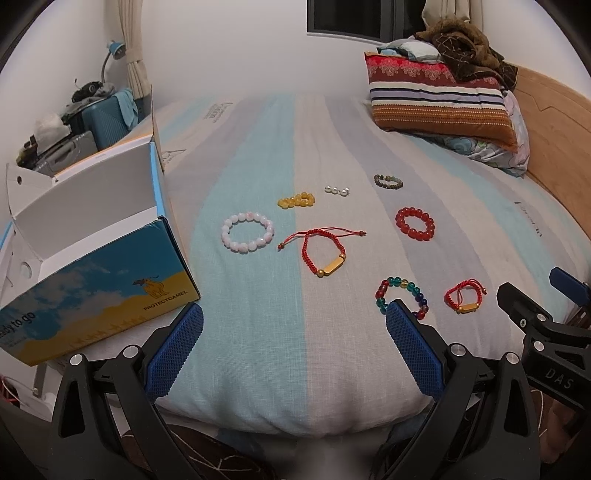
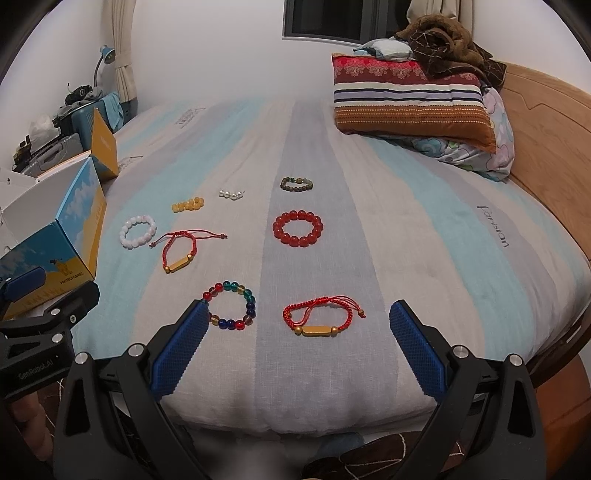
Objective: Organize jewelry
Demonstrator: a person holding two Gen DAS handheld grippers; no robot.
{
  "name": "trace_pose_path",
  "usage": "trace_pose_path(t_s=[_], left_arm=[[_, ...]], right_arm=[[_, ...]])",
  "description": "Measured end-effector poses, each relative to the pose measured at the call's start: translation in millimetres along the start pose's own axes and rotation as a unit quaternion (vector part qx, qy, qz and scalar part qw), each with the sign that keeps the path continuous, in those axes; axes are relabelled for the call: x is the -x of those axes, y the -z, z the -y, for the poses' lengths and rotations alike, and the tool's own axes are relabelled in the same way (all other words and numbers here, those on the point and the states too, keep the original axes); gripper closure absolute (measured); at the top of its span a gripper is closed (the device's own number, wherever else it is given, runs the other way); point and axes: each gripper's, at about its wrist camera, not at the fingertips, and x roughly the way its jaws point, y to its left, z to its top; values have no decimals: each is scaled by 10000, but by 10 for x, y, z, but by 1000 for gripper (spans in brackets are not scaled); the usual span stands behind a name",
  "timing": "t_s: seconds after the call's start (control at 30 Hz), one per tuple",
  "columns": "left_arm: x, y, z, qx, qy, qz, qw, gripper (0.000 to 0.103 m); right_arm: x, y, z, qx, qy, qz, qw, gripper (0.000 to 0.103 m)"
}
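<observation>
left gripper (image 1: 294, 334) wide, empty | right gripper (image 2: 298, 332) wide, empty | bracelets mid-bed, box (image 1: 99, 273) at left edge

Striped bed (image 2: 406, 236), wooden headboard (image 2: 546, 122) (dark window (image 2: 325, 18))

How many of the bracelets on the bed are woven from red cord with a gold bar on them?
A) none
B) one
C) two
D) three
C: two red cord bracelets show, one mid-bed beside the pink-white bead bracelet, another nearer, lying in front of the open right hand-held gripper; the rest are bead strands.
</observation>
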Motion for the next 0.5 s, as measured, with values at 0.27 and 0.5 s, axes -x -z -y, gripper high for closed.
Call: trace_pose_path(t_s=[0.27,0.5], left_arm=[[12,-5,10,-19,-13,-1,10000,6],[11,9,21,-10,0,-8,10000,6]], right_arm=[[14,-8,2,8,2,9,10000,9],[10,-4,2,7,1,12,10000,9]])
